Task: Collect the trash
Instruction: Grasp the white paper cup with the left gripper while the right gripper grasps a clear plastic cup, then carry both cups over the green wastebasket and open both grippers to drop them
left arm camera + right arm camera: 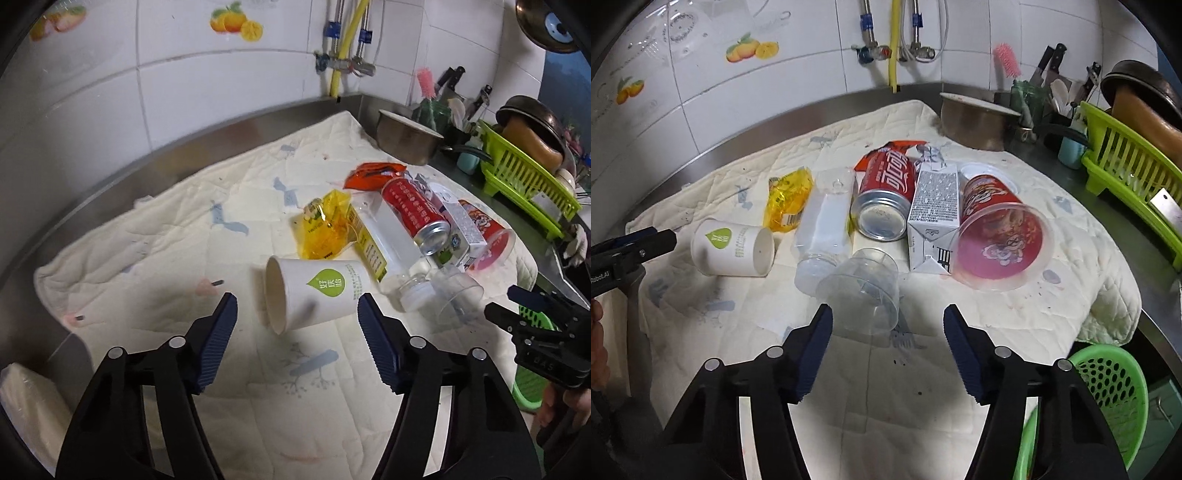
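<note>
trash pile lies mid-cloth (1015, 325): white paper cup (314, 291) on its side, left of clear bottle (823, 225), red can (886, 192), carton (934, 214), red cup (1001, 240), clear cup (860, 291). left gripper (297, 310) jaws apart, cup between, not touching. right gripper (888, 321) jaws apart just near of clear cup. green basket (1108, 387) near right.

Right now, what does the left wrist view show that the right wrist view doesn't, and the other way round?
Only the left wrist view shows the open mouth of the white paper cup and the folded white cloth at lower left. Only the right wrist view shows the cola can base-on and most of the green basket. Both show the trash pile on the quilted mat, both grippers open.
</note>
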`<state>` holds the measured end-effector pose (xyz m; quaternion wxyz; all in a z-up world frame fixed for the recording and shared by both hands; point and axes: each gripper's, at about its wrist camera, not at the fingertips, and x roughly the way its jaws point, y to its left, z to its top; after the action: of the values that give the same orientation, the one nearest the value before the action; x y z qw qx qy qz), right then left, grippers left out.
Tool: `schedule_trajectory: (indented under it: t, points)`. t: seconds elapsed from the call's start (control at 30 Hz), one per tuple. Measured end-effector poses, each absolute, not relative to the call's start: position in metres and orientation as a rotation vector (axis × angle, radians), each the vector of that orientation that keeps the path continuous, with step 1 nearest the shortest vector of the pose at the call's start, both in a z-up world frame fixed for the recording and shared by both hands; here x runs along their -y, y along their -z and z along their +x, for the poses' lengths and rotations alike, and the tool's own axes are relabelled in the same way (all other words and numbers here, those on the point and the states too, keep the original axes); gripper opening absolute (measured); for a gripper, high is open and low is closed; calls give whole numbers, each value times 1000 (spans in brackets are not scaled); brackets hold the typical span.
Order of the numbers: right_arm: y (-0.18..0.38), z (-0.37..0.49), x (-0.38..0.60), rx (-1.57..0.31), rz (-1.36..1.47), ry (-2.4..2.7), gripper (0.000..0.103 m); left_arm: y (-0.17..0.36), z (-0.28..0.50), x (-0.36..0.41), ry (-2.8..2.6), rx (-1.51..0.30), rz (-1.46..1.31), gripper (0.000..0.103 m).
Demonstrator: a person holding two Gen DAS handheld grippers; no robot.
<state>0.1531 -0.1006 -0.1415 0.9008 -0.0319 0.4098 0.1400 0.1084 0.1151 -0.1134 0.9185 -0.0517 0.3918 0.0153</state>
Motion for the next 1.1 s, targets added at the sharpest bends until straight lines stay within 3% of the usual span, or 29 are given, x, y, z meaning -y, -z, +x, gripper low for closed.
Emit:
schedule_trajectory:
  t: [0.07, 0.33, 0.5, 0.97, 1.1]
  points:
    - [145, 158, 98, -849, -79, -285, 57, 121, 116, -116, -19, -818, -116, 64]
    - [157, 172, 95, -871, -81, -277, 26, 143, 132, -124, 18, -859, -173, 53]
    - [161, 173, 97, -887, -71, -282, 8, 151, 141, -126, 61, -870, -203, 37]
    - [151, 156, 111, -860, -42, -269, 2, 145, 127, -111, 134, -846, -263, 2]
    - [141, 140, 124, -840, -12, -257, 2, 131, 113, -101, 140, -821, -241, 1]
